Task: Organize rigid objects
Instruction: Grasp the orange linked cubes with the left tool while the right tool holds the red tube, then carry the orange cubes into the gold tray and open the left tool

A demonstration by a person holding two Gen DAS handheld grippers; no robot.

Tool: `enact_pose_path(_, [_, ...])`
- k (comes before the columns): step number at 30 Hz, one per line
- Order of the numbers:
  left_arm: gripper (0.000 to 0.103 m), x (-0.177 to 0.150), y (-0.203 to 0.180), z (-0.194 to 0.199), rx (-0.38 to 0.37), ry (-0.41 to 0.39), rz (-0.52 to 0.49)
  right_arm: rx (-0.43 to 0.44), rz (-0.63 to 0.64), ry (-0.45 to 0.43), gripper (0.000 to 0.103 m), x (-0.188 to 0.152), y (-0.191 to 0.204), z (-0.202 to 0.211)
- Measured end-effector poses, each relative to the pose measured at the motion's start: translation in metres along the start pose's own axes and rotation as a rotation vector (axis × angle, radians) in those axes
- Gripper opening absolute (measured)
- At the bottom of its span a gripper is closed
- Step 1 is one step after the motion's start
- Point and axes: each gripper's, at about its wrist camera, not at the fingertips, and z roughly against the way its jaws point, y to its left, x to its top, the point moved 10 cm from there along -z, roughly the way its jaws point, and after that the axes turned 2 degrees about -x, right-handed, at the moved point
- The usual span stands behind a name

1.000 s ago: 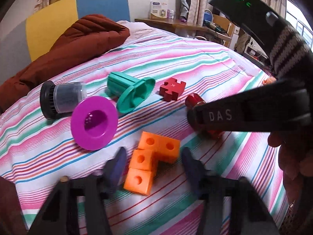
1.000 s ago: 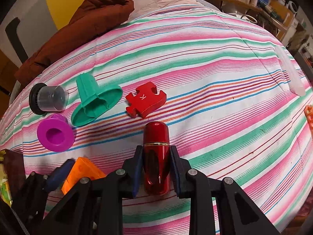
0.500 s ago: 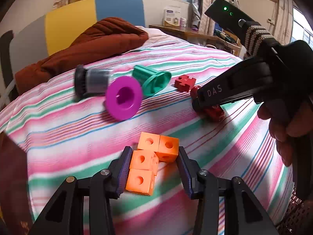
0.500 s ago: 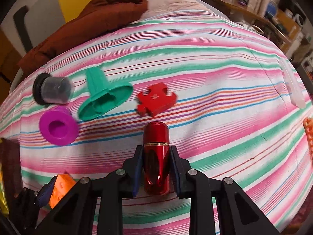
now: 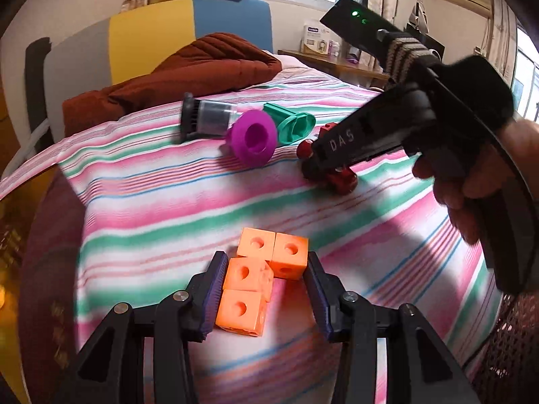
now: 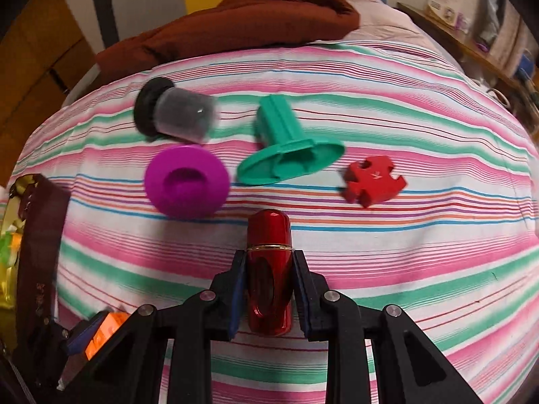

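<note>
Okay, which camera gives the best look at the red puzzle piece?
The right wrist view: the red puzzle piece lies unobstructed on the striped bedsheet, its notched outline clear, though slightly blurred. In the left wrist view only a small red corner shows, the rest hidden behind the right gripper.

Left gripper (image 5: 264,291) fingers (image 5: 213,294) clamp the orange cube cluster (image 5: 262,277) over striped bedding (image 5: 161,202).

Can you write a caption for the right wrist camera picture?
Right gripper clamps a shiny red capsule above the striped bedsheet, facing scattered toys.
</note>
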Motion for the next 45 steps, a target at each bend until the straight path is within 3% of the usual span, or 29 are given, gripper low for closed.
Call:
enact_pose_path(5, [0.046, -0.020, 0.003, 0.023, 0.001, -0.019, 0.008, 0.052, 0.003, 0.001, 0.027, -0.001, 0.009, -0.001])
enact_pose_path(10, [0.046, -0.034, 0.016, 0.049, -0.021, -0.039, 0.089, 0.111, 0.024, 0.004, 0.027, -0.003, 0.020, 0.000])
enact_pose_path(23, [0.046, -0.035, 0.043, 0.122, -0.018, -0.161, 0.168, 0.200, 0.105, 0.003, 0.027, -0.019, 0.052, 0.009])
enact_pose_path(29, [0.046, -0.041, 0.082, 0.153, 0.059, -0.192, 0.250, 0.201, 0.122, 0.005, 0.027, -0.020, 0.058, 0.008])
enact_pose_path(34, [0.046, -0.050, 0.138, 0.169, 0.155, -0.202, 0.372, 0.204, 0.115, 0.006, 0.027, -0.020, 0.058, 0.008])
enact_pose_path(45, [0.046, -0.102, 0.254, 0.183, 0.362, -0.126, 0.650, 0.265, 0.169, -0.058, 0.027, -0.018, 0.078, 0.025])
